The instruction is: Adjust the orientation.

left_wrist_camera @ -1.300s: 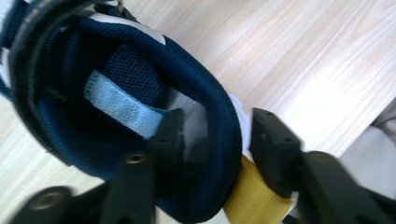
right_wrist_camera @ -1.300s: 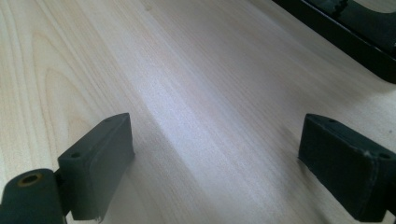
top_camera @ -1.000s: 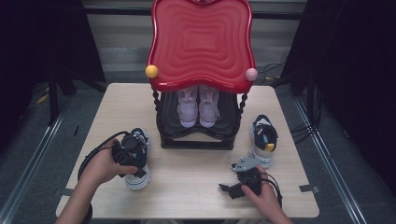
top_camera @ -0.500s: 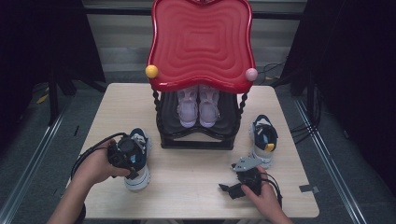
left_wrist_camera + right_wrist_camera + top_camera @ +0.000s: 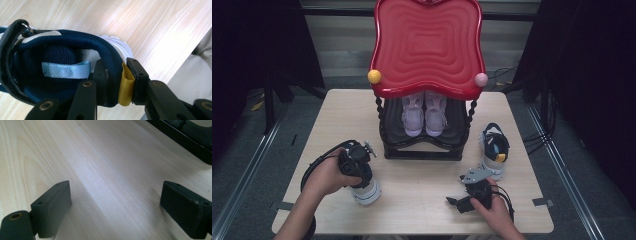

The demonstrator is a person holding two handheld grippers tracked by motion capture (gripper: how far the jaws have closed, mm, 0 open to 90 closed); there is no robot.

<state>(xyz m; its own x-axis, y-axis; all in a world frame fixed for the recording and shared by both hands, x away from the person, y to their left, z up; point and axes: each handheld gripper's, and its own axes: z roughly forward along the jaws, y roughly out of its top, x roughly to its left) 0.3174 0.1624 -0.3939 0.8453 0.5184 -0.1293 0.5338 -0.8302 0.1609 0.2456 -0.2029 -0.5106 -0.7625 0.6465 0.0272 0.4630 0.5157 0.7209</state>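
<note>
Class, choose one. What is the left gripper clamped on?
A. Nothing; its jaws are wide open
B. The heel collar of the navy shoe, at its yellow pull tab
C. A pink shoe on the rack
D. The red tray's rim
B: in the left gripper view the left gripper pinches the navy shoe at its heel collar, the yellow pull tab between the jaws.

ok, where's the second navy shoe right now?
High view: the navy shoe stands on the table's right side, beside the black rack, just beyond the right gripper.
</note>
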